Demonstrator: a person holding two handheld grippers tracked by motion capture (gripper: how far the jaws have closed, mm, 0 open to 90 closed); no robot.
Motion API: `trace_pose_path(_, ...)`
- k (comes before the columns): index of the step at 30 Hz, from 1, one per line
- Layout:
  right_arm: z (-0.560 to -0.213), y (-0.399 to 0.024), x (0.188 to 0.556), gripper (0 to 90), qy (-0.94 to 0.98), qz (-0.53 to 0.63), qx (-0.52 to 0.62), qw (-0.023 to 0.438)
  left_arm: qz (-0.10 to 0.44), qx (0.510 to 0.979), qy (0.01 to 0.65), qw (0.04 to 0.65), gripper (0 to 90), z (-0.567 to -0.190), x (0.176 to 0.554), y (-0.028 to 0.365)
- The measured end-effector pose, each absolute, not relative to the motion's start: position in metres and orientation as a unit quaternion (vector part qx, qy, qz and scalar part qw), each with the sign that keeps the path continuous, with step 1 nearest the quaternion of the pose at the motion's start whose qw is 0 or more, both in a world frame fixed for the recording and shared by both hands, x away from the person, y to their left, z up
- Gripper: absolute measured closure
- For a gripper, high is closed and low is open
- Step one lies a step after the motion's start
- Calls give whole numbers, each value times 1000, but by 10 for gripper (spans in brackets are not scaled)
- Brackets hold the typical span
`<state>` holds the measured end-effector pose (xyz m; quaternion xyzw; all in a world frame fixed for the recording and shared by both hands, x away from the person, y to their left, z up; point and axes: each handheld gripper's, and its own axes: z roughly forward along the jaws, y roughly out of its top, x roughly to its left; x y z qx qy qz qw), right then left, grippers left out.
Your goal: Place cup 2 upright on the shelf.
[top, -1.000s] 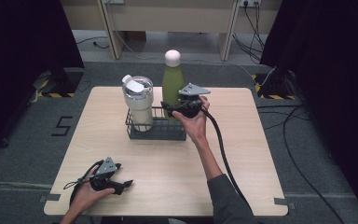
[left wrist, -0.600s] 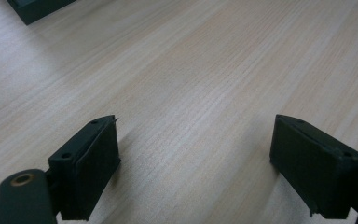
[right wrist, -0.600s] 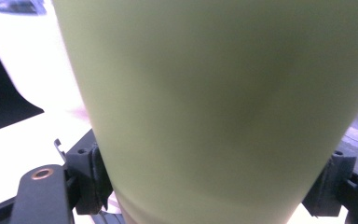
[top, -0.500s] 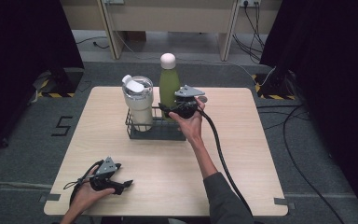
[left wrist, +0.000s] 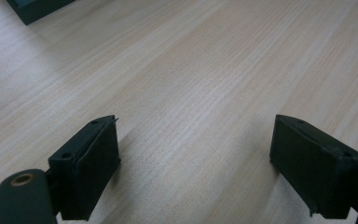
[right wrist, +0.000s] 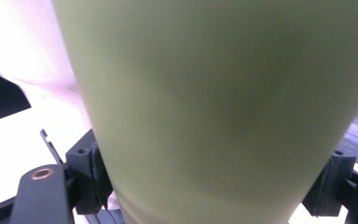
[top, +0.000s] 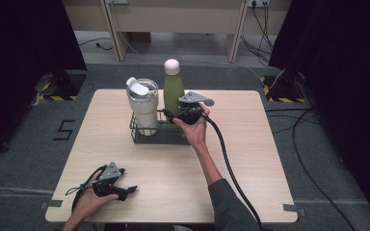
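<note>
The pale wooden surface (top: 270, 159) is carrying a dark wire rack (top: 147, 136) near its far middle, and the white tumbler (top: 143, 103) is already standing in the rack's left bay. The green bottle (top: 173, 91) is standing upright just beside the tumbler, its long axis vertical, its white cap up and its base hanging at the rack's right bay; whether it is touching the rack floor I cannot tell. The right tongs (top: 173, 115) are coming at it from the side, level, and are clamped on its lower body, each pad pressing a flank in the right gripper view (right wrist: 223, 116). The coming move looks like a straight drop along that axis. The left tongs (top: 130, 190) are resting well apart at the near edge, spread wide over bare wood and holding nothing.
</note>
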<state>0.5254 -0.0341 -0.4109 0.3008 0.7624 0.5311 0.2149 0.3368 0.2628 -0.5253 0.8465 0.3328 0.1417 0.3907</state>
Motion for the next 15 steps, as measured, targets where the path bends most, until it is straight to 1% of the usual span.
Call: trace_pose_path(15,-428,-38,527,210,764,524,311,214,142,847,333,391,147,-525,337,263)
